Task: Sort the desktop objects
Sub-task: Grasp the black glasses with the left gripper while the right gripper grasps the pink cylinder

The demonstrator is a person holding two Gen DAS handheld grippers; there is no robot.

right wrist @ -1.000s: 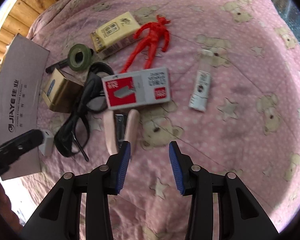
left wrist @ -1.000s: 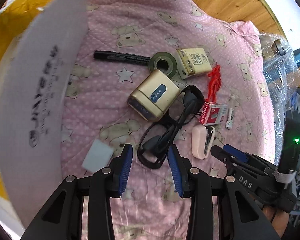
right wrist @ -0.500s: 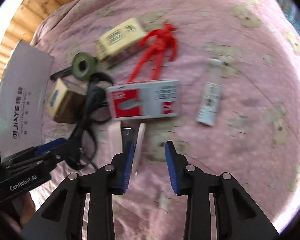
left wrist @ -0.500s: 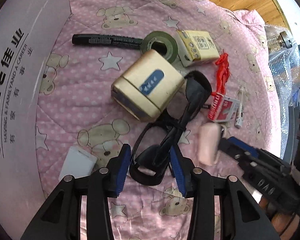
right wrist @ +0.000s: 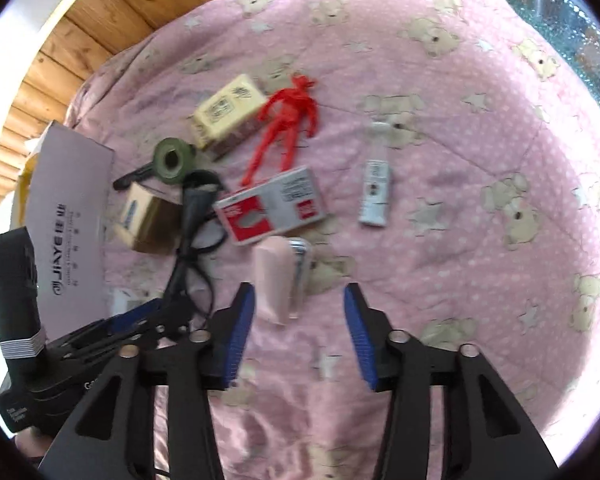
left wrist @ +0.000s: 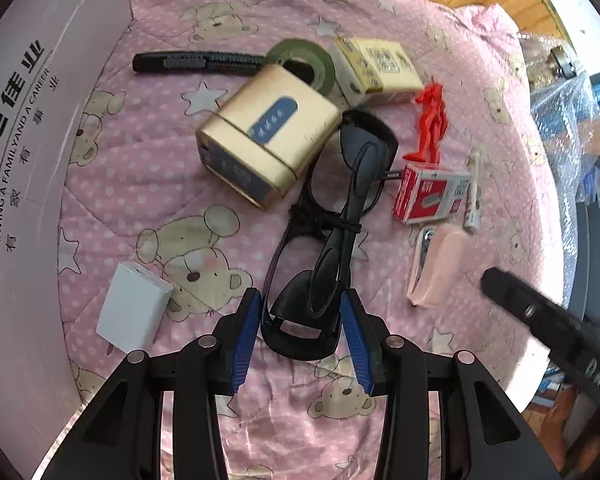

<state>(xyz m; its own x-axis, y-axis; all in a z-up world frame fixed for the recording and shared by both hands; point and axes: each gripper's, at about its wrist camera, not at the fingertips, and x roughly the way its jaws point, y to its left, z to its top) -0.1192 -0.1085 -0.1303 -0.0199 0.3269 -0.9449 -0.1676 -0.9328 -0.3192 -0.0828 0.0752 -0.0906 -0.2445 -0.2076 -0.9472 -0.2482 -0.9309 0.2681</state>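
Black glasses point(left wrist: 332, 236) lie folded on the pink quilt point(left wrist: 204, 240). Their near end sits between the fingers of my open left gripper point(left wrist: 300, 324). Around them lie a gold box point(left wrist: 268, 136), a black marker point(left wrist: 196, 62), a green tape roll point(left wrist: 304, 60), a yellow box point(left wrist: 380, 66), a red figure point(left wrist: 432, 124), a red staple box point(left wrist: 428, 196) and a white charger point(left wrist: 134, 312). My right gripper point(right wrist: 300, 320) stands open just short of a pink stapler point(right wrist: 276, 276), which lies nearer its left finger. Behind the stapler are the staple box point(right wrist: 272, 210) and a white tube point(right wrist: 376, 196).
A tall white cardboard box point(left wrist: 28, 120) stands along the quilt's left side. Bubble wrap point(left wrist: 564, 120) is heaped at the far right. The wooden floor point(right wrist: 80, 40) shows past the quilt's far edge. Each gripper shows in the other's view, close by.
My left gripper has moved forward, so the near end of the glasses now sits between its fingers. The right gripper's fingers have spread a little and the pink stapler lies slightly ahead of them.
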